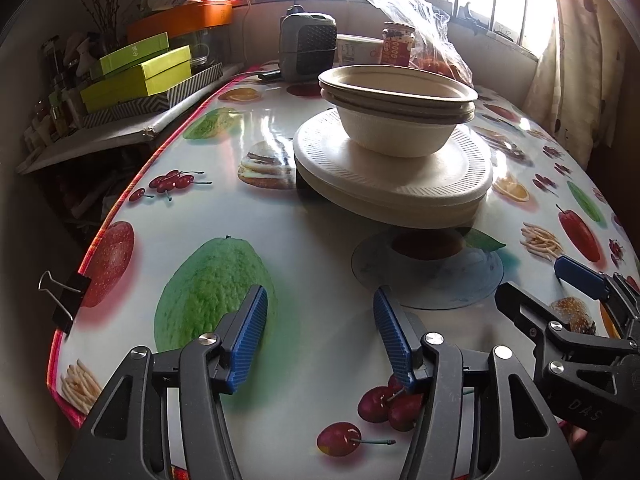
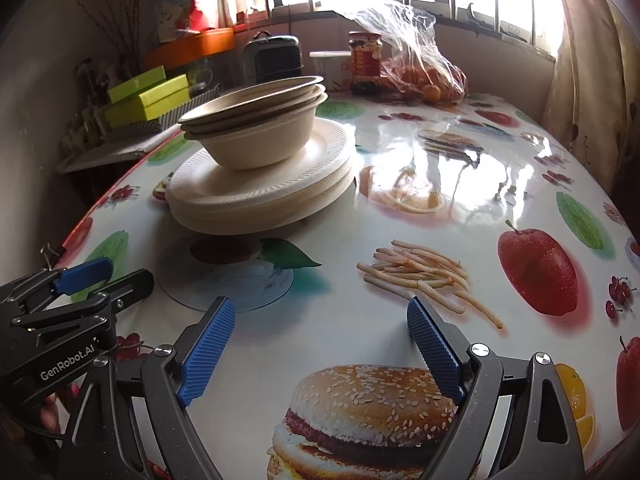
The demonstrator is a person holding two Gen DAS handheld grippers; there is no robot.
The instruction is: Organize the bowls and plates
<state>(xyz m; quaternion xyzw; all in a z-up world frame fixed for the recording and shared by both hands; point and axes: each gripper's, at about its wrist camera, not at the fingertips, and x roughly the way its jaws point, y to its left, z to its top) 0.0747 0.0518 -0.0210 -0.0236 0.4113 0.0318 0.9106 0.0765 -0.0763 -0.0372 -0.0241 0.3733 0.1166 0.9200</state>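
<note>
A stack of cream paper bowls (image 1: 398, 116) (image 2: 256, 130) sits on a stack of white paper plates (image 1: 394, 178) (image 2: 260, 190) in the middle of the table. My left gripper (image 1: 320, 322) is open near the table's front edge, short of the plates, with nothing between its blue pads. My right gripper (image 2: 320, 334) is also open and empty, to the right of the stack, over a printed burger. Each view catches the other gripper at its side: the right gripper (image 1: 536, 284) and the left gripper (image 2: 116, 274).
A glossy fruit-print tablecloth (image 1: 224, 208) covers the table, held by a binder clip (image 1: 64, 300) at the left edge. At the back stand a small heater (image 1: 306, 46), a jar (image 1: 396, 46) and a plastic bag of oranges (image 2: 428, 80). Green boxes (image 1: 140, 76) lie on a side shelf.
</note>
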